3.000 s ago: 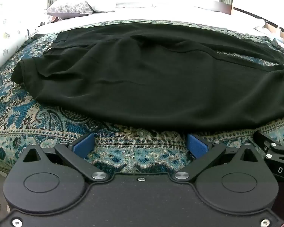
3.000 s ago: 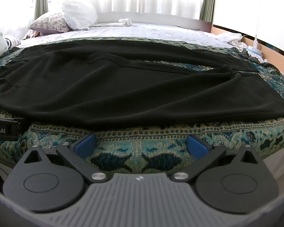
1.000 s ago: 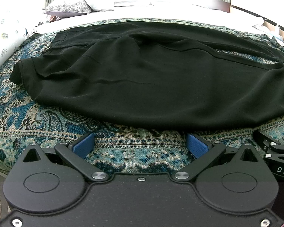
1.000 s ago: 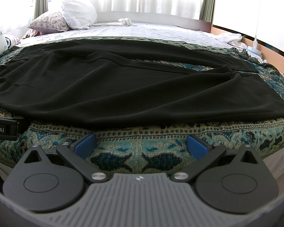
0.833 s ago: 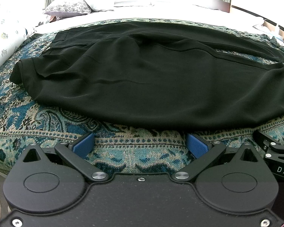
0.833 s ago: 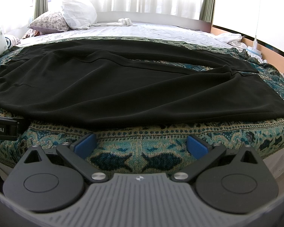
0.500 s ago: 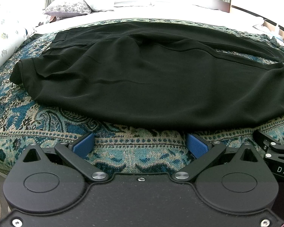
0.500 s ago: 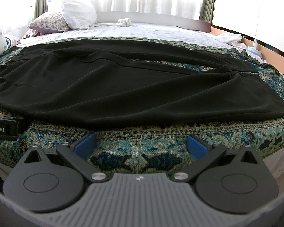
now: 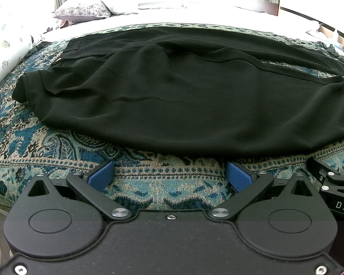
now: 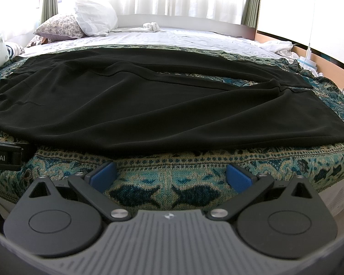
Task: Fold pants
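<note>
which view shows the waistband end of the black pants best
The left wrist view: the waistband end of the black pants sits in full view at upper left, with its folded corner. In the right wrist view it is squeezed against the left edge, partly cut off.

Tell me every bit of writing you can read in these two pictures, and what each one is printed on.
"DAS", cut off by the picture's edge: white letters on the right gripper, seen at the right edge of the left wrist view.
"bot.AI", its start cut off: white letters on the left gripper, seen at the left edge of the right wrist view.
No writing shows on the black pants or the patterned bedspread.
</note>
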`<state>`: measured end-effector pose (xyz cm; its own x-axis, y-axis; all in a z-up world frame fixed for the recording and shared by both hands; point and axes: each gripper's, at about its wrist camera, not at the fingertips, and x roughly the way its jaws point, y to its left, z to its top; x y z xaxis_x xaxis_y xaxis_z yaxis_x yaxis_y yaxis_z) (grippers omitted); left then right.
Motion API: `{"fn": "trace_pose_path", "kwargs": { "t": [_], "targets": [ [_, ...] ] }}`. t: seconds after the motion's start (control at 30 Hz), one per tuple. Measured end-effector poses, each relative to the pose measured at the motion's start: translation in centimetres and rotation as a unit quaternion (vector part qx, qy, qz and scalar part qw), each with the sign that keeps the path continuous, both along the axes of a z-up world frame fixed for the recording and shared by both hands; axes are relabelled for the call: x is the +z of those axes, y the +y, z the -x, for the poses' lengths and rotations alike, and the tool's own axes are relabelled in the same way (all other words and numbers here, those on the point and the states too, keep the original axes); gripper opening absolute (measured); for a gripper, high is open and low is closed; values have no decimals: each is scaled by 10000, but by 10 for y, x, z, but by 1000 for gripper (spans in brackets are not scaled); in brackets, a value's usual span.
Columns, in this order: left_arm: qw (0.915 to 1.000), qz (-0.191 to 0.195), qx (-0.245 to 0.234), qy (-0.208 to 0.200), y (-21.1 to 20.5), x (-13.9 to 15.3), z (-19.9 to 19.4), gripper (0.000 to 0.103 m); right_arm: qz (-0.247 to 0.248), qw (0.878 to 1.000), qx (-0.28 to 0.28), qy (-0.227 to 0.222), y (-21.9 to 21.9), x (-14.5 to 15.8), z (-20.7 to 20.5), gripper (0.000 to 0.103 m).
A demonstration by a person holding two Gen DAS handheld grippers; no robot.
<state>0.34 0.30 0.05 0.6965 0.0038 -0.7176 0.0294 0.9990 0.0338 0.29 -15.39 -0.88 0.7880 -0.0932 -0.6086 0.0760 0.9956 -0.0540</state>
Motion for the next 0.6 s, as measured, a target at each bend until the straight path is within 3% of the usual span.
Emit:
{"fn": "trace_pose_path", "kwargs": {
  "t": [0.6],
  "targets": [
    [10000, -4, -1, -4, 0, 0, 0, 103, 29, 10000, 1, 30, 1, 0, -1, 103]
  ]
}}
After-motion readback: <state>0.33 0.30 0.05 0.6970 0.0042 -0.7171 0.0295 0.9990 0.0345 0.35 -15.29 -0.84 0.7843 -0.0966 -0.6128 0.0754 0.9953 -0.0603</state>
